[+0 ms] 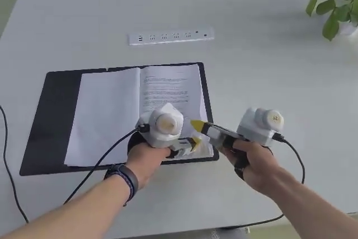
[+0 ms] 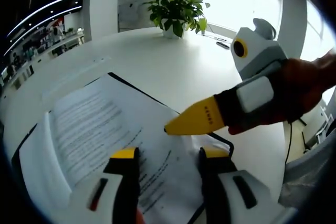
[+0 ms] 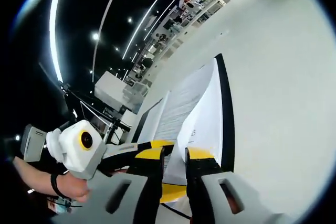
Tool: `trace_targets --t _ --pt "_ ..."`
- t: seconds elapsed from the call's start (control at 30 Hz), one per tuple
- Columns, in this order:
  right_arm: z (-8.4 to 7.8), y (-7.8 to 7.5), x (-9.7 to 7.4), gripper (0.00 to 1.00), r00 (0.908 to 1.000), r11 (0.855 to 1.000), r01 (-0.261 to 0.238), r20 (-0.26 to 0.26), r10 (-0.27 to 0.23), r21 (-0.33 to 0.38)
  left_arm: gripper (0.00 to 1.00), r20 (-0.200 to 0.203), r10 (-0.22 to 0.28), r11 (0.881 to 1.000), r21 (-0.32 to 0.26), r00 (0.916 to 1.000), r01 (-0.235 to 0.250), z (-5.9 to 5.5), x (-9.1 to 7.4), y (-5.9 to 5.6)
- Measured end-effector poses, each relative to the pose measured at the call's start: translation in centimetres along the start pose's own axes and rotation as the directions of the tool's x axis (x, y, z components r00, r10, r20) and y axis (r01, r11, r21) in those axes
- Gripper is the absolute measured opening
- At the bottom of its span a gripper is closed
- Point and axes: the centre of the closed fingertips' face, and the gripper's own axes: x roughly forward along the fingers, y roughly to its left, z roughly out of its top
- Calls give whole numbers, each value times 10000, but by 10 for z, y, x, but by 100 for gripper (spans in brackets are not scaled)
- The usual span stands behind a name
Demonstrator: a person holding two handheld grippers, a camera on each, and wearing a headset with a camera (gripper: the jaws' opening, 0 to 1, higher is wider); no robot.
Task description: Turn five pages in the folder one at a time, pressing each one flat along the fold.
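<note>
The left gripper (image 1: pixel 193 145) and right gripper (image 1: pixel 197 124) sit tip to tip over the printed page (image 1: pixel 170 88) at the open folder's (image 1: pixel 33 144) near right corner.

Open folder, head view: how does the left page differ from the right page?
The left page faces up blank; the right page carries lines of printed text. The left gripper and right gripper are both at the right page's near corner, while the left page's outer edge is free of them. Shared: both are white sheets lying in the black folder, meeting at the fold.
</note>
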Motion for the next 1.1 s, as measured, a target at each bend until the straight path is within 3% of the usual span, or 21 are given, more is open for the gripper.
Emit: trace_targets --t 0.33,0.67,1.1 --pt "4 -2 -4 5 9999 9998 12 139 -15 193 51 -76 -348 9993 -109 9994 347 2 -2 -5" --pt "7 3 -5 1 9991 9992 -98 424 81 390 60 -177 -507 9986 -164 9986 505 -3 -17 -7" --pt "8 10 -4 0 9984 9980 -85 559 50 632 66 303 -294 9975 -638 9991 313 1 -42 1"
